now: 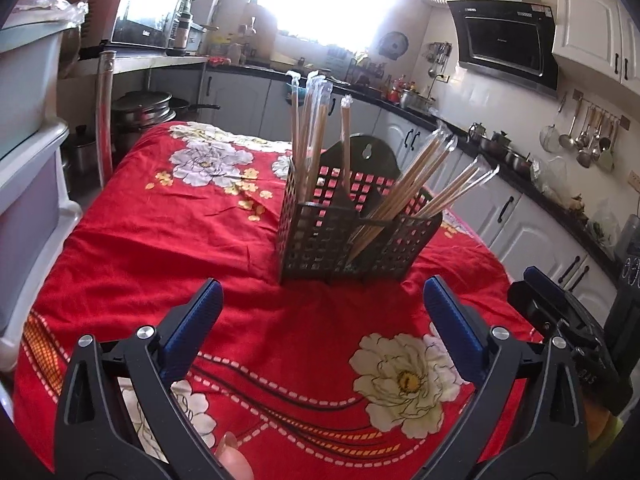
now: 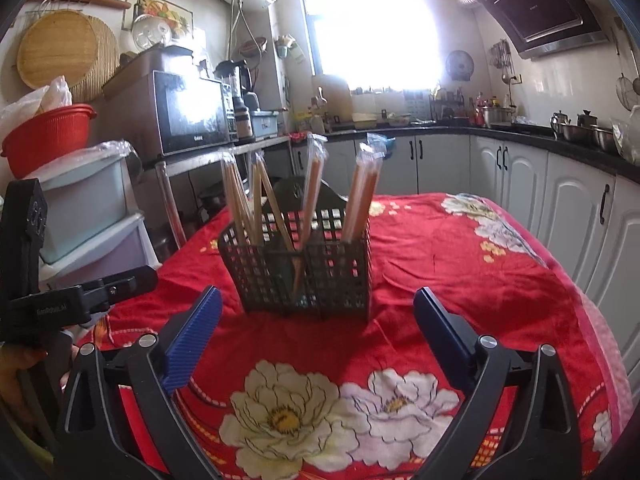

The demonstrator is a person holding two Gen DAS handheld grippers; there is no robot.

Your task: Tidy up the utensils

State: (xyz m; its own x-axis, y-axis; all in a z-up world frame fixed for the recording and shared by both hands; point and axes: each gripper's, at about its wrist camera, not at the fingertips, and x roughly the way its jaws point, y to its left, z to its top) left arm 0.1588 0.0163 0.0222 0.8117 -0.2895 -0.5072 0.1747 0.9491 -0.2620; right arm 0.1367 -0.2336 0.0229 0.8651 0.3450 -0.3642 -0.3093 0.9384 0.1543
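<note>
- The dark lattice caddy (image 1: 352, 236) stands upright on the red flowered table (image 1: 160, 240); wrapped chopsticks (image 1: 404, 188) fill its compartments, some upright, some leaning outward, so sorting looks largely done.
- The left claw (image 1: 320, 320) hangs in front of the caddy, jaws wide apart and empty.
- The right claw (image 2: 316, 332) also faces the caddy, spread wide with nothing between its pads.
- No loose chopsticks show on the cloth near the caddy, though glare from the window (image 2: 368, 24) behind may hide detail.
- Nothing stands between either claw and the caddy.
</note>
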